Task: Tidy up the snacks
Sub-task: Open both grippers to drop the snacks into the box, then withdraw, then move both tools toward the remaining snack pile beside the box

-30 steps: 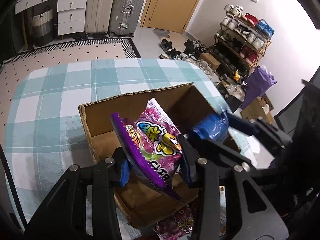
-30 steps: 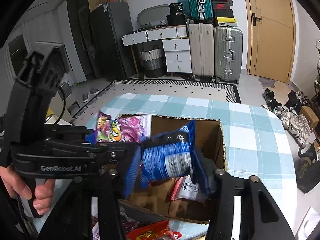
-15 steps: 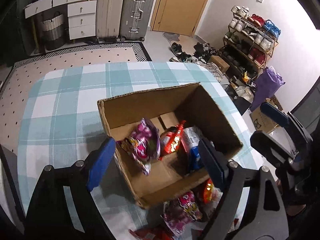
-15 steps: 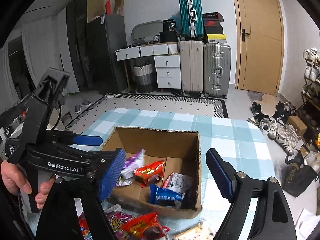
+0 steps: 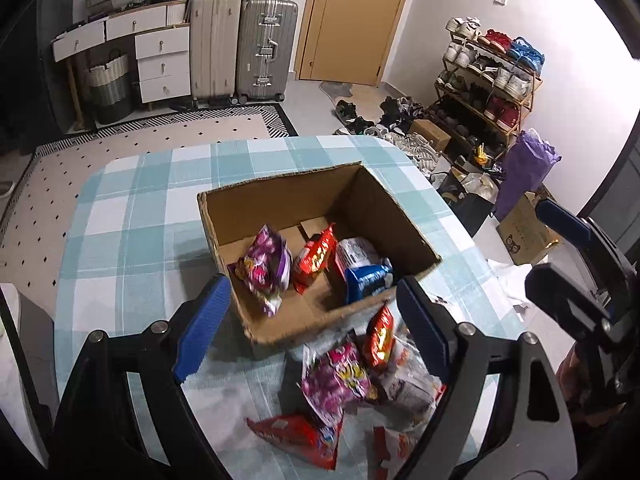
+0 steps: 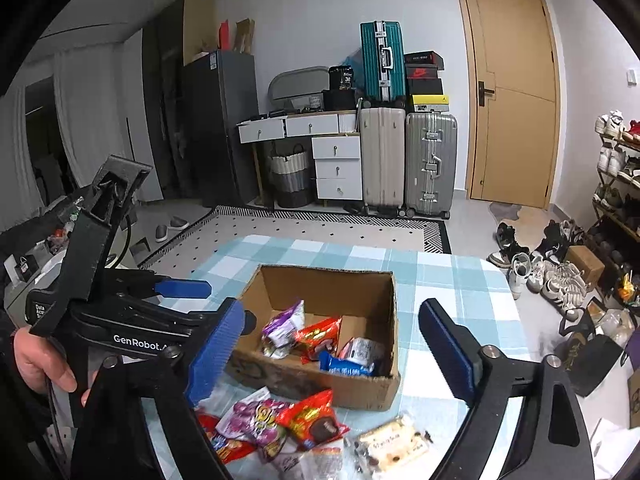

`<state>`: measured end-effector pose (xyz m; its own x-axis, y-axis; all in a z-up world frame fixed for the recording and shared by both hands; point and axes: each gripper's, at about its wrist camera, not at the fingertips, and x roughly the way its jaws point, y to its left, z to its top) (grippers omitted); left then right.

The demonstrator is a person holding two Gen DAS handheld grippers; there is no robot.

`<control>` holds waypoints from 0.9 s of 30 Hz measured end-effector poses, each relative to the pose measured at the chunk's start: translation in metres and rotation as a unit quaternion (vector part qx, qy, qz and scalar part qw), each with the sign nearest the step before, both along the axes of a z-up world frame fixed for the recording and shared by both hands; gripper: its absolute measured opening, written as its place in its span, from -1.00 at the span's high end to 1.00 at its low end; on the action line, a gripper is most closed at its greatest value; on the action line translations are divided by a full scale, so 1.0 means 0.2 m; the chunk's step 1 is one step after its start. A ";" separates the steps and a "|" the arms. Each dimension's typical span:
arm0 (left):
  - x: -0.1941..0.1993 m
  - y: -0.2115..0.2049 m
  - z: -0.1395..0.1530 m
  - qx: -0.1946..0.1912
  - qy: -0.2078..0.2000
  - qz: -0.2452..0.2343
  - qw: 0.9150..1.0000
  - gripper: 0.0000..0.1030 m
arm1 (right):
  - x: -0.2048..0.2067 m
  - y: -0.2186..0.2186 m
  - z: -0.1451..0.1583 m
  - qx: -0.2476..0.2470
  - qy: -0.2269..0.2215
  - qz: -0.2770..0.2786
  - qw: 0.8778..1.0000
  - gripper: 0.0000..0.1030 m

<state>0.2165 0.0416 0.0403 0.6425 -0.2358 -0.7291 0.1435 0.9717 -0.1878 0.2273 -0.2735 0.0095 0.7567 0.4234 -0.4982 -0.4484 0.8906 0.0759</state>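
An open cardboard box [image 5: 280, 196] [image 6: 360, 392] stands on the checked table. Inside lie a purple snack bag [image 5: 266, 266] [image 6: 282, 326], a red bag [image 5: 316, 258] [image 6: 320, 336], a white packet [image 5: 356, 250] [image 6: 362, 350] and a blue packet [image 5: 368, 278] [image 6: 346, 366]. More bags lie on the table in front of the box: purple [image 5: 338, 378] [image 6: 256, 420], red [image 5: 380, 338] [image 6: 312, 420], and a pale packet [image 6: 390, 446]. My left gripper [image 5: 312, 328] is open and empty above the box's near edge. My right gripper [image 6: 332, 356] is open and empty above the box.
The table has a teal and white checked cloth [image 5: 132, 216] [image 6: 448, 276]. The other gripper shows at the right edge of the left wrist view [image 5: 580, 272] and at the left of the right wrist view [image 6: 120, 300]. Suitcases [image 6: 404, 160], drawers and a shoe rack [image 5: 488, 80] stand beyond.
A second ago each gripper was shut on a bag, purple left and blue right. Both opened, the bags dropped into the box, and both grippers pulled up and back.
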 end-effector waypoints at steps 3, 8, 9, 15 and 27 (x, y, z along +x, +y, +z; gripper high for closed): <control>-0.07 0.00 0.02 0.001 -0.005 0.003 1.000 -0.62 | -0.08 -0.01 0.00 -0.004 -0.002 -0.002 1.000 -0.83; -0.22 0.00 0.03 0.005 -0.017 0.011 1.000 -0.62 | -0.21 -0.04 -0.02 -0.003 0.004 -0.006 1.000 -0.85; -0.26 0.00 0.04 0.005 -0.021 0.014 1.000 -0.63 | -0.23 -0.04 -0.03 -0.003 0.005 -0.007 1.000 -0.86; -0.39 0.02 0.01 0.001 -0.026 0.022 0.999 -0.66 | -0.37 -0.09 -0.07 0.010 0.017 -0.015 1.000 -0.88; -0.65 0.03 -0.09 0.001 -0.027 0.030 0.999 -0.74 | -0.61 -0.13 -0.20 0.020 0.046 -0.022 0.999 -0.90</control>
